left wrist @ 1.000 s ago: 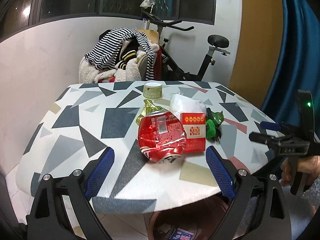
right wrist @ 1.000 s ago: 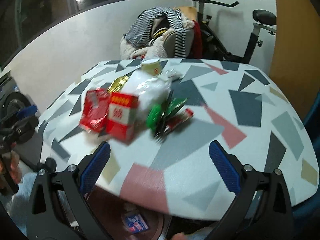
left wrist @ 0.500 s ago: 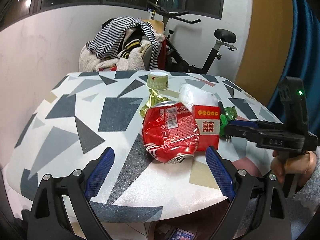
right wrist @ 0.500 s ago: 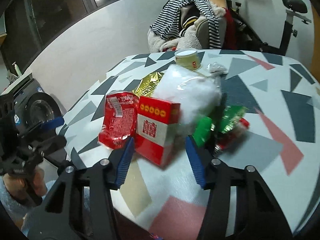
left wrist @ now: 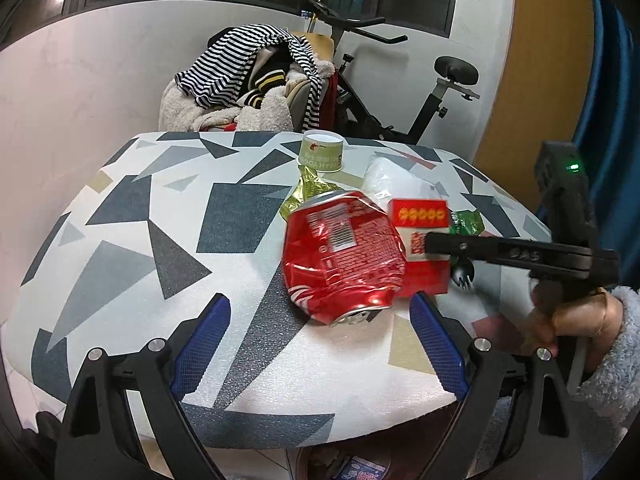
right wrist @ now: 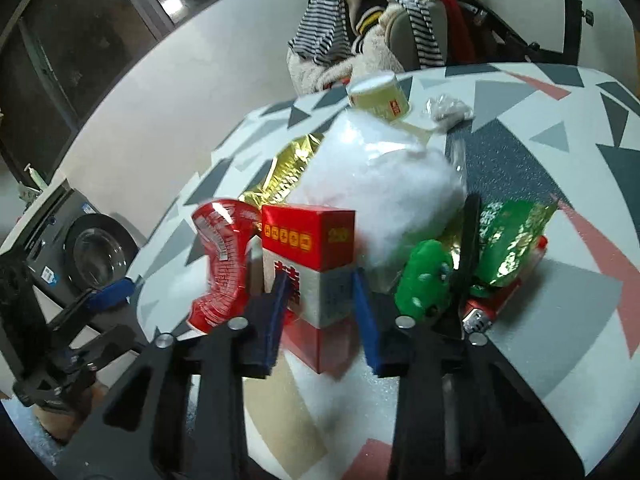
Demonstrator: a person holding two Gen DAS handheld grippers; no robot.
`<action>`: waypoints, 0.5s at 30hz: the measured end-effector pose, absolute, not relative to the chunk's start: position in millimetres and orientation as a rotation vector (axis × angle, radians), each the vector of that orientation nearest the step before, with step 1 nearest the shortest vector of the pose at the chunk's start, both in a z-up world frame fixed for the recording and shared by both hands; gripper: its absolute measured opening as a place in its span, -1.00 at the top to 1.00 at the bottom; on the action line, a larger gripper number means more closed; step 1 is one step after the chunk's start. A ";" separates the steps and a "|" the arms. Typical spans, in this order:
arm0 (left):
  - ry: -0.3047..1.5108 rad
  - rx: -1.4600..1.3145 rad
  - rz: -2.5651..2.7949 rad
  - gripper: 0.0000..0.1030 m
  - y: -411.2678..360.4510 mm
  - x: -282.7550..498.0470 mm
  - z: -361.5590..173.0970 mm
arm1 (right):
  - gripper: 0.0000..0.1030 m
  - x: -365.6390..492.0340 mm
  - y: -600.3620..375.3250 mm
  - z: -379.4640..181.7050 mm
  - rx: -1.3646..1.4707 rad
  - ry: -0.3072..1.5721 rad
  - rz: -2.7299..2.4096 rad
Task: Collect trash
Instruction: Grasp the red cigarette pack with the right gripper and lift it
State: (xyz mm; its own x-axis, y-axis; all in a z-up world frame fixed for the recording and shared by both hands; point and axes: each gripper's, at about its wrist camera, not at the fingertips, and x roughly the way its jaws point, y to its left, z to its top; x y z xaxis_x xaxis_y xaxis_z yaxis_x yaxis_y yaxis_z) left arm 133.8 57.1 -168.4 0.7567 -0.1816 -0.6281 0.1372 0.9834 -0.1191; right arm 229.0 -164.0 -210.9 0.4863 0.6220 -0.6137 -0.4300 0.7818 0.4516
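Right claw (right wrist: 320, 304) is closed down narrow around the red box (right wrist: 310, 264), blue pads touching its left and right sides at the white lower band; box stands upright at centre frame on the table (right wrist: 560, 320). In the left wrist view the same box (left wrist: 422, 246) sits right of centre, with the right claw's black finger crossing its front.

Left claw (left wrist: 320, 344) is spread wide, holding nothing, pads at the lower part of the frame over the near table edge. Crushed red can (left wrist: 340, 264) lies on its side just above and between those pads, not touching them, pressed against the box's left side.

Rest of the pile, right wrist view: white plastic bag (right wrist: 380, 192) behind the box at centre, gold wrapper (right wrist: 288, 172) upper left of it, green wrappers (right wrist: 500, 240) to the right, paper cup (right wrist: 378, 96) at upper centre.

Bin (left wrist: 352, 464) partly visible under the table edge, bottom centre of the left view.
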 end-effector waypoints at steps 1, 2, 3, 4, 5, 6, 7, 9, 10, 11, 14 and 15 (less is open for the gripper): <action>0.692 -0.068 -0.173 -0.72 57.5 134.1 -168.8 | 0.37 224.2 -166.5 -205.0 0.243 0.824 0.636; 0.695 -0.069 -0.171 -0.72 57.8 134.6 -169.5 | 0.38 222.9 -168.5 -202.7 0.237 0.815 0.628; 0.698 -0.073 -0.170 -0.72 58.4 135.7 -170.3 | 0.38 220.8 -170.9 -198.2 0.230 0.799 0.617; 0.700 -0.079 -0.170 -0.72 59.0 136.7 -171.2 | 0.39 217.9 -173.4 -194.4 0.226 0.786 0.609; 0.703 -0.085 -0.170 -0.72 59.7 137.5 -172.1 | 0.40 212.2 -177.4 -186.7 0.203 0.764 0.585; 0.705 -0.089 -0.169 -0.71 60.5 138.0 -173.0 | 0.40 209.6 -178.9 -183.6 0.185 0.755 0.572; 0.710 -0.095 -0.167 -0.71 61.2 138.6 -174.3 | 0.41 206.0 -180.6 -179.7 0.159 0.742 0.554; 0.714 -0.107 -0.166 -0.68 62.5 139.1 -175.5 | 0.41 195.1 -189.7 -170.9 0.106 0.714 0.510; 0.716 -0.113 -0.166 -0.68 63.4 139.4 -176.0 | 0.41 193.3 -193.4 -169.0 0.094 0.711 0.498; 0.717 -0.117 -0.166 -0.68 64.5 140.2 -176.3 | 0.41 189.1 -199.3 -167.0 0.070 0.710 0.474; 0.716 -0.128 -0.166 -0.68 65.9 140.3 -176.8 | 0.42 179.6 -216.3 -166.2 0.005 0.713 0.400; 0.716 -0.129 -0.166 -0.67 65.5 140.0 -176.8 | 0.42 177.0 -222.3 -167.4 -0.018 0.716 0.372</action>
